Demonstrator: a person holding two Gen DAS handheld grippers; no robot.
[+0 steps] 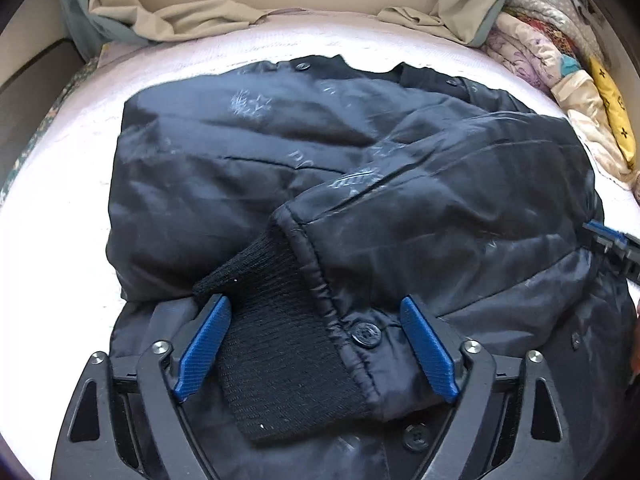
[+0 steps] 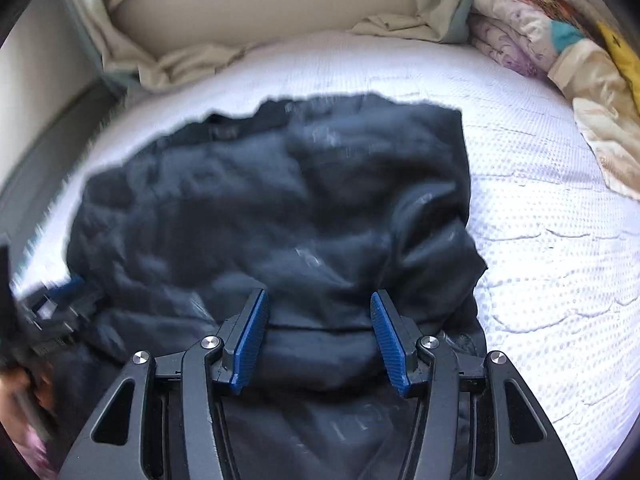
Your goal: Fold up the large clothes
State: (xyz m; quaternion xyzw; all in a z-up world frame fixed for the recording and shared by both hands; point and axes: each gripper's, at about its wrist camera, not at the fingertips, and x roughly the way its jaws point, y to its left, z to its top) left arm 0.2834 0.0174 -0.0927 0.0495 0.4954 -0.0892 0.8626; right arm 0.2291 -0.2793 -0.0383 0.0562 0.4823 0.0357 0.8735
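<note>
A padded black jacket [image 1: 320, 168] lies on a white quilted bed [image 2: 540, 220]. Left gripper [image 1: 316, 304] fingers stand apart around its knitted black cuff [image 1: 276, 320]; right gripper [image 2: 318, 300] fingers stand apart over fabric.

the jacket [image 1: 320, 168] is seen as black with a dull sheen, and faint whitish printed emblems and letters are scattered over it. its ribbed knit cuff [image 1: 276, 360] is matt black, flecked with a few white specks, and the round buttons [image 1: 365, 334] are black too. the bed cover [image 2: 540, 220] is shown in white with a fine dotted, quilted texture. beige is worn by the crumpled sheet [image 1: 200, 16] at the far edge. the folded bedding [image 1: 560, 64] at the side is patterned in cream, lilac florals, teal and yellow with small black marks. blue ridged pads on black frames are carried by the left gripper [image 1: 316, 352] and the right gripper [image 2: 318, 340].
</note>
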